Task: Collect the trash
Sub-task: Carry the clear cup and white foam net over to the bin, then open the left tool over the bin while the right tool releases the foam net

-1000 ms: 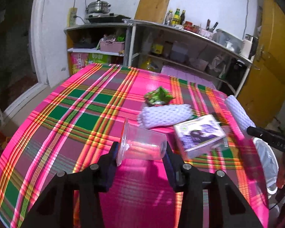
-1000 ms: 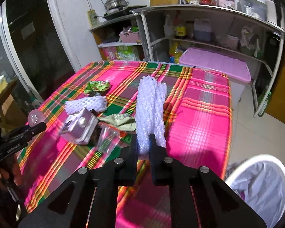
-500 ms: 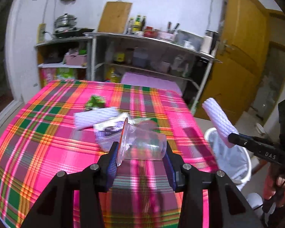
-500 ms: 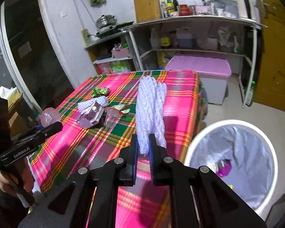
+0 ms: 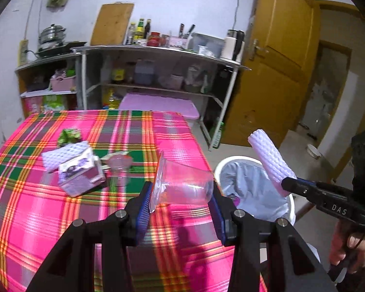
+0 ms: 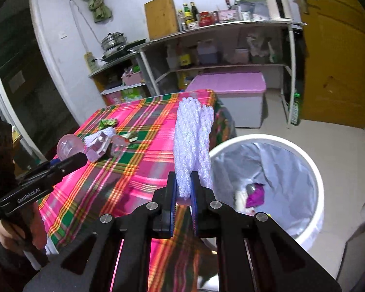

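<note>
Clear plastic sits between the blue pads of your left gripper (image 5: 181, 194): you hold a transparent cup (image 5: 182, 185) on its side, rim to the left, and both pads press on it. Your right gripper (image 6: 183, 189) has its jaws almost together, clamped on the lower end of a white foam net sleeve (image 6: 192, 143), which stands up and away from the fingers. From the left wrist view, the sleeve hangs over the white trash bin (image 5: 290, 203), which stands on the floor just beside the edge of the table (image 5: 36, 214). The bin has a grey liner, and a purple wrapper (image 6: 255, 192) lies inside it among other scraps. The held cup is above the table edge, near the bin. On the pink plaid cloth, further away, you still have a small purple box (image 5: 80, 172), a second foam net (image 5: 60, 154) behind it, another clear cup (image 5: 119, 168) beside the box, and a green crumpled wrapper (image 5: 69, 135).
</note>
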Available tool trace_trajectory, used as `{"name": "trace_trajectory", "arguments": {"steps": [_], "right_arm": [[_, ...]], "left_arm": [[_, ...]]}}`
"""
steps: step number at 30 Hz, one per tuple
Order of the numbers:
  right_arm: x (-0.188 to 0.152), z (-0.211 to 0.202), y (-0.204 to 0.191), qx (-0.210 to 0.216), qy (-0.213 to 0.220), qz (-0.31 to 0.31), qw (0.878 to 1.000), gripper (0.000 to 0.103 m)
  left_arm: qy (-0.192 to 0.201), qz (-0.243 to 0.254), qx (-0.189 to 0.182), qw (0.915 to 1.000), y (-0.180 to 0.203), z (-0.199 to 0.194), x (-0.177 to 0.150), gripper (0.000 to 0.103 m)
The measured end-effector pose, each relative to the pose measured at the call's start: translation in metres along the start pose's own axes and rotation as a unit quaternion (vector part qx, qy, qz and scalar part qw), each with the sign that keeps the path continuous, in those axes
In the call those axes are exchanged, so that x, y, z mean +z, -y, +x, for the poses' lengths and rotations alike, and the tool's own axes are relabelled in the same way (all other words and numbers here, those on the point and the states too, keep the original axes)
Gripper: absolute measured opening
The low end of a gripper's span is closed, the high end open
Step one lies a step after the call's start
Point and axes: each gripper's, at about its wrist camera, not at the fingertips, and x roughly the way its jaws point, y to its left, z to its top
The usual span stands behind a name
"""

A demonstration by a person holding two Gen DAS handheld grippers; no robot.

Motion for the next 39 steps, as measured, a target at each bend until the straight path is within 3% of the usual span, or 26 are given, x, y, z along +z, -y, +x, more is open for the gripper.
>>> {"name": "trace_trajectory", "arguments": {"steps": [17,25,29,31,39], "right_arm": [[-0.023,-0.008,0.07,-0.044,-0.018,0.06,0.997,0.011],[-0.027,0.0,0.088,-0.057,-0.037,0.078,0.995,0.013],[-0.03,0.002,0.091,-0.059,-0.044,0.085,0.994,0.021],[-0.03,0.003,0.094,-0.06,-0.044,0.087,0.993,0.036],[-0.028,-0.001,0.089,-0.055,-0.035,0.083,0.994,0.038]], "left_arm": [[-0.047,0.065,-0.075,0.994,0.091,0.075,0.003,0.045],[-0.073,0.071,-0.095,0.9903,0.107,0.108,0.0,0.045],[-0.088,0.062,-0.102,0.989,0.105,0.121,-0.002,0.054],[-0.09,0.054,-0.109,0.9885,0.102,0.124,-0.003,0.058],[-0.075,0.033,-0.11,0.9906,0.091,0.113,-0.001,0.058]]}}
